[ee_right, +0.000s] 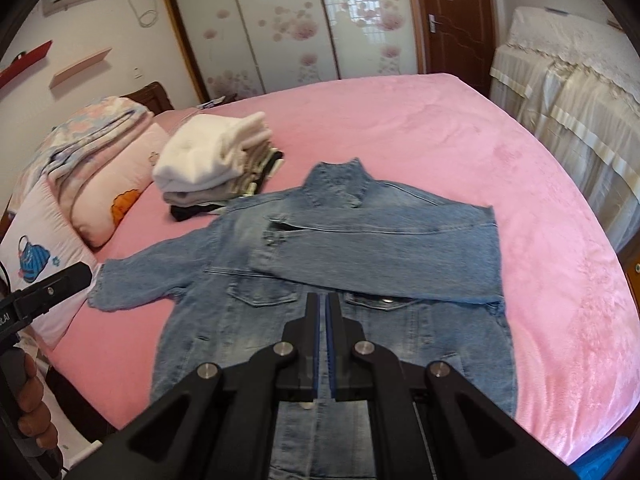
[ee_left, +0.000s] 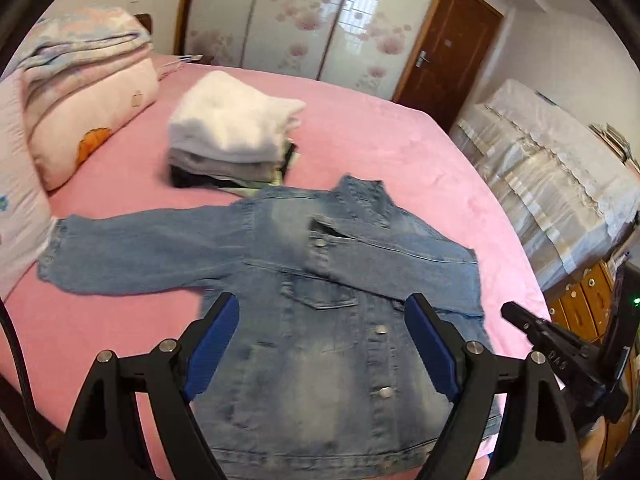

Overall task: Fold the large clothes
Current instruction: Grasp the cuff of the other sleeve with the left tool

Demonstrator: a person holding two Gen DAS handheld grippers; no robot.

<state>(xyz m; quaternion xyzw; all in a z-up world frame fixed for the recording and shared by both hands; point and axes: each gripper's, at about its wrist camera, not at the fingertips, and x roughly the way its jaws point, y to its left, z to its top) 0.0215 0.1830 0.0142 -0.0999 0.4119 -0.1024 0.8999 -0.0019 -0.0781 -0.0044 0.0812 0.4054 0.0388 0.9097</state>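
A denim jacket (ee_left: 304,280) lies flat, front up, on the near part of the pink bed (ee_left: 380,136), one sleeve folded across its chest. The left tool (ee_left: 320,316) hangs above it with fingers apart. The right tool (ee_right: 323,300) has fingers together, holding nothing. A stack of folded clothes (ee_right: 212,164) sits farther left.

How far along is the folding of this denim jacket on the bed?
Done: the jacket lies flat and buttoned, its right sleeve folded across the chest; a pile of folded clothes sits behind. In hand: nothing; the left gripper is open, the right gripper shut and empty. Left: the outstretched left sleeve, then the body.
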